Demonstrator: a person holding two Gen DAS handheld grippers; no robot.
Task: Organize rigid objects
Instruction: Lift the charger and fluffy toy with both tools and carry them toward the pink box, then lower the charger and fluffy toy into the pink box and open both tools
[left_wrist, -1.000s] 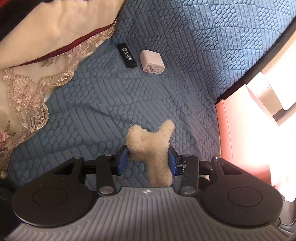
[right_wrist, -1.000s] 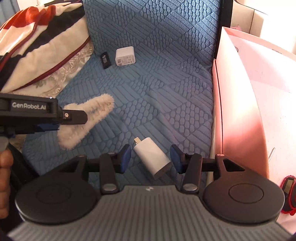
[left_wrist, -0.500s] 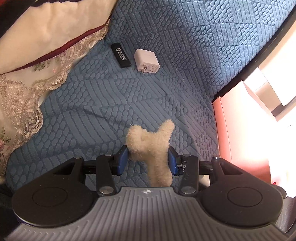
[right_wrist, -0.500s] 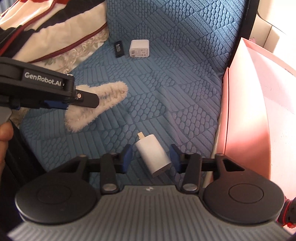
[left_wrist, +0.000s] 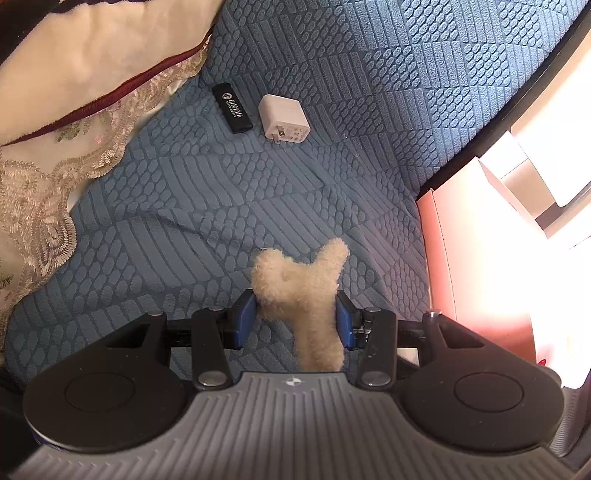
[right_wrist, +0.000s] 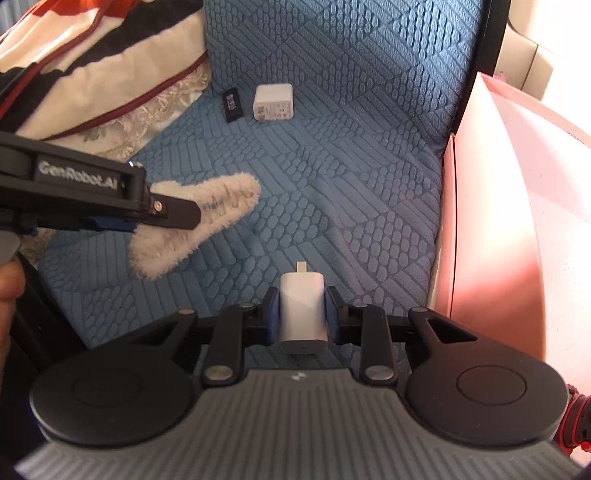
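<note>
The right tool (right_wrist: 301, 314) is clamped on a white charger (right_wrist: 301, 314), its blue pads pressed against both sides, the metal plug tip pointing away from the camera. The charger sits low over the blue quilted seat cushion (right_wrist: 351, 166). The left tool (left_wrist: 295, 319) is clamped on a cream plush toy (left_wrist: 303, 291) (fuzzy, with two stubby ends poking past the pads), held above the same cushion. Farther back on the cushion lie a second white charger (left_wrist: 283, 119) and a black lighter (left_wrist: 232, 108), just beside each other, close to a lace-edged pillow (left_wrist: 74, 110). A pink box (right_wrist: 517, 221) stands along the cushion's right edge. In the right wrist view, a hand (right_wrist: 9, 295) shows at the left edge.
</note>
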